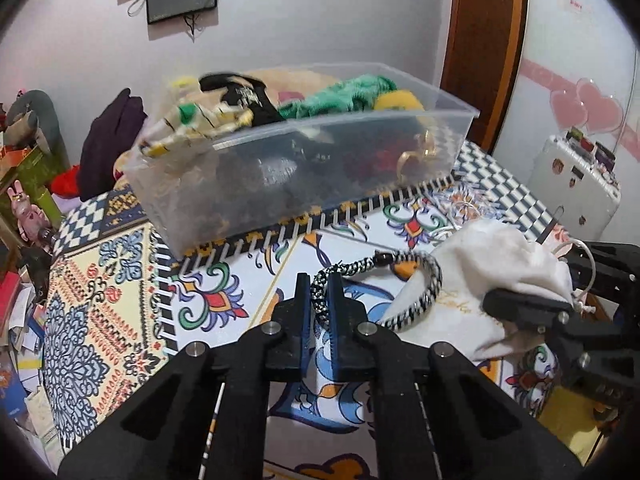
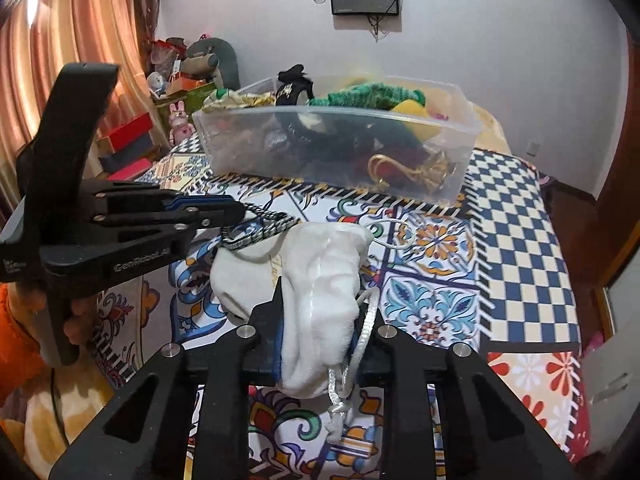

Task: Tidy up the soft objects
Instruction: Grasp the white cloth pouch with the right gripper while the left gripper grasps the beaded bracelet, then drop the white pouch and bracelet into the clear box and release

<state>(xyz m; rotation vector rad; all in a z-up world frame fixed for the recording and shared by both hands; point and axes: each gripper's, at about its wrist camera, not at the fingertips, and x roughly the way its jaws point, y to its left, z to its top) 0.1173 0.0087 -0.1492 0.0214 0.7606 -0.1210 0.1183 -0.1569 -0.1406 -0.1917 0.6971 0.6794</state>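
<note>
A black-and-white braided cord bracelet (image 1: 404,280) lies partly over a white drawstring pouch (image 1: 492,268) on the patterned bedspread. My left gripper (image 1: 320,288) is shut on one end of the bracelet, which shows between the blue-edged fingers. In the right wrist view the left gripper (image 2: 240,214) comes in from the left, pinching the bracelet (image 2: 260,234). My right gripper (image 2: 320,312) is shut on the white pouch (image 2: 324,280), whose silver drawstring (image 2: 360,344) hangs by the right finger. In the left wrist view the right gripper (image 1: 532,300) clamps the pouch's right side.
A clear plastic bin (image 1: 304,172) full of soft toys and fabrics, green, yellow and black, stands behind on the bedspread (image 2: 516,240). Boxes and a plush toy (image 2: 212,60) crowd the far left. A person's hand in an orange sleeve (image 2: 16,320) holds the left gripper.
</note>
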